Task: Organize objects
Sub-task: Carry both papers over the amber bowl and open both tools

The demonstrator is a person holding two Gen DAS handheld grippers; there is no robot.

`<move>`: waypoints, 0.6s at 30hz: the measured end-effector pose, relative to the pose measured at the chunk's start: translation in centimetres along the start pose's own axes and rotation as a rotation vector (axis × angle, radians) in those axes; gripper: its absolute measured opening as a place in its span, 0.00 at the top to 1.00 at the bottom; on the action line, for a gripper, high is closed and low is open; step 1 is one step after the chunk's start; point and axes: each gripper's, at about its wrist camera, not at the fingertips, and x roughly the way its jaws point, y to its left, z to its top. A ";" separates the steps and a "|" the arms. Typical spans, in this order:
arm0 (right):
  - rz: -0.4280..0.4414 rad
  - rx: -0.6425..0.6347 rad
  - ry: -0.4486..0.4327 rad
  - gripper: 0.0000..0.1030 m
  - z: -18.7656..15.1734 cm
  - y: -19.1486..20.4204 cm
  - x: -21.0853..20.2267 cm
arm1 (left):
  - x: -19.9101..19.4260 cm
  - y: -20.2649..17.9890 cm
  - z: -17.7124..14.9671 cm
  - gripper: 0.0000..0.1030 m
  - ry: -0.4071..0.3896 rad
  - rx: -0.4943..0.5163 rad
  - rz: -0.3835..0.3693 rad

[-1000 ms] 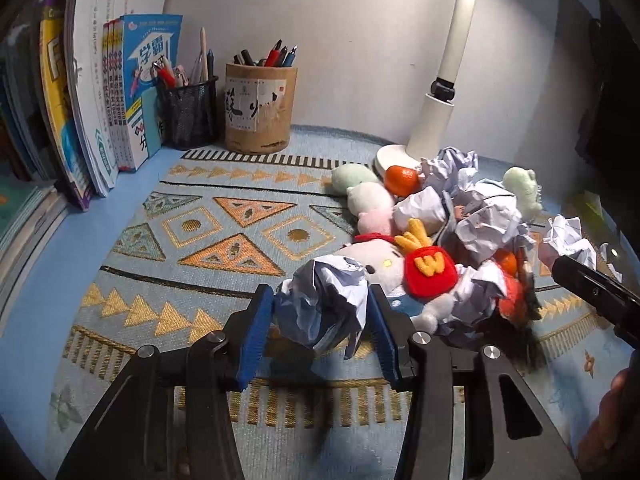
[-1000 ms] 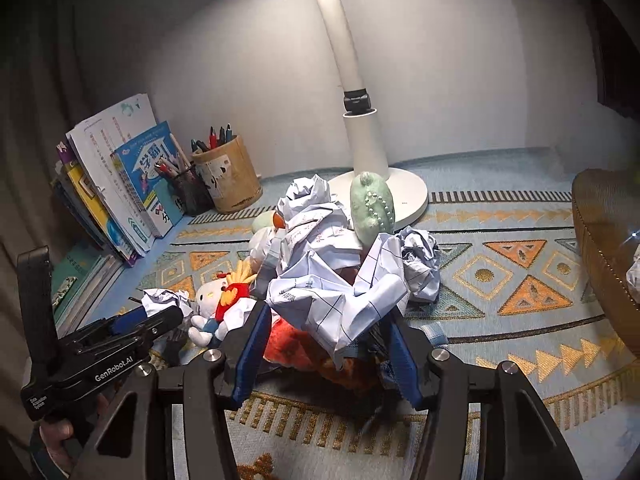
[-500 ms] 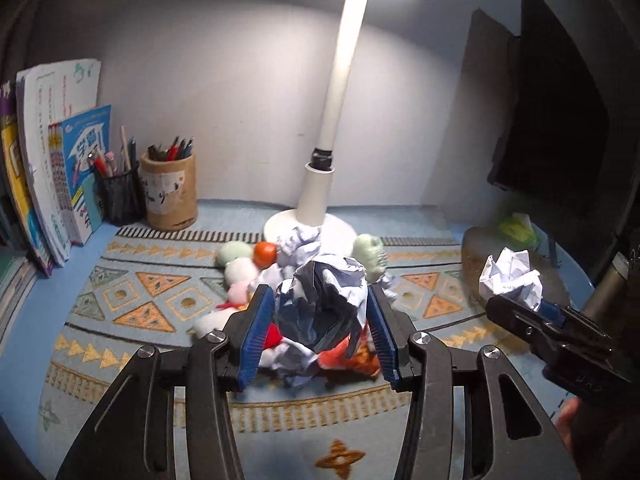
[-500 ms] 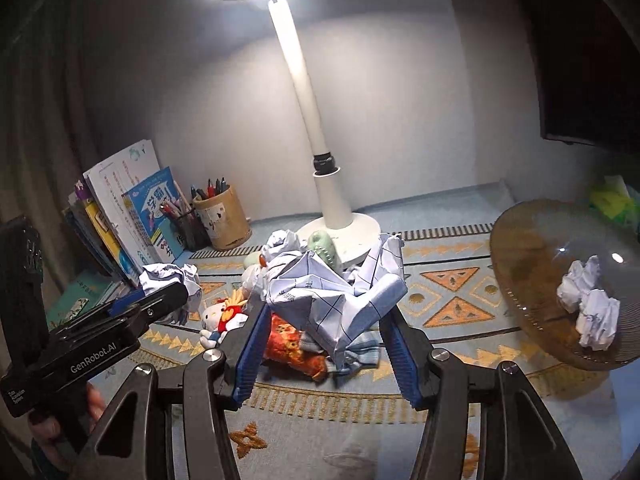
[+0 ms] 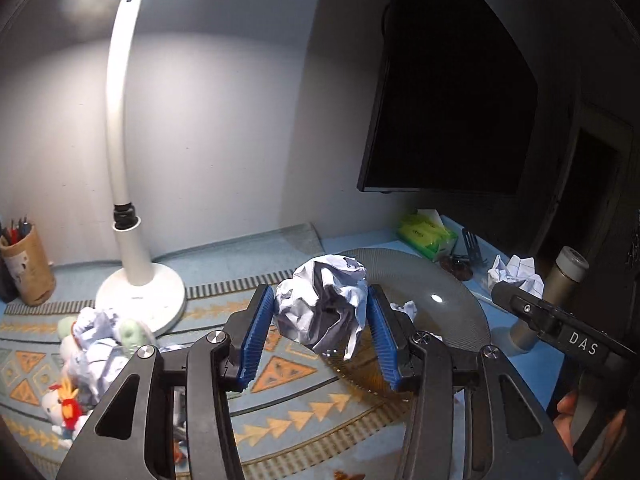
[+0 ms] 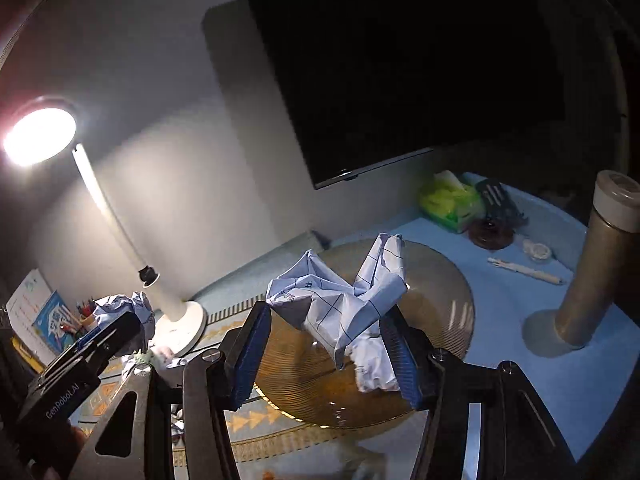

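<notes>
Desk (image 6: pixel 532 392): We see a blue top, part covered by a patterned mat (image 5: pixel 280 412), lit by a white lamp (image 5: pixel 132 272).
Glass plate (image 5: pixel 452 304): We take this round ribbed plate, beside the mat, for the collecting spot; crumpled paper already lies on it (image 6: pixel 374 368).
Heap left behind (image 5: pixel 100 344): We count more paper balls mixed with plush toys on the mat near the lamp base, so much of the sorting looks undone.
Left claw (image 5: pixel 320 326): We have its blue pads pinching a crumpled paper ball (image 5: pixel 324 304), held in the air in front of the plate's near edge.
Right claw (image 6: pixel 330 344): We have it clamped on a crumpled sheet of squared paper (image 6: pixel 340 300), held above the plate.
Progress: We judge two wads ready for dropping, one batch already delivered, and the heap's remaining paper yet to be carried over.
Bystanders: a tissue pack (image 6: pixel 448 200) and a flask (image 6: pixel 592 264) stand well apart, untouched.
</notes>
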 end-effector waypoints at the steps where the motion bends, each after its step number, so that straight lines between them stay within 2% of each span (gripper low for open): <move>1: -0.008 0.006 0.003 0.46 0.2 -0.7 0.2 | 0.8 -0.5 -0.1 0.57 0.009 0.000 -0.013; 9: -0.038 0.046 0.087 0.46 -0.1 -3.9 4.6 | 6.1 -3.4 -1.5 0.57 0.089 0.028 -0.052; 15: -0.048 0.056 0.117 0.47 -0.5 -5.0 6.3 | 7.9 -4.6 -2.3 0.52 0.108 0.044 -0.050; 16: -0.056 0.057 0.121 0.47 -0.6 -5.1 6.5 | 8.1 -4.7 -2.4 0.48 0.106 0.041 -0.054; 18: -0.054 0.071 0.132 0.46 -0.6 -5.6 6.9 | 8.0 -4.7 -2.5 0.24 0.103 0.037 -0.051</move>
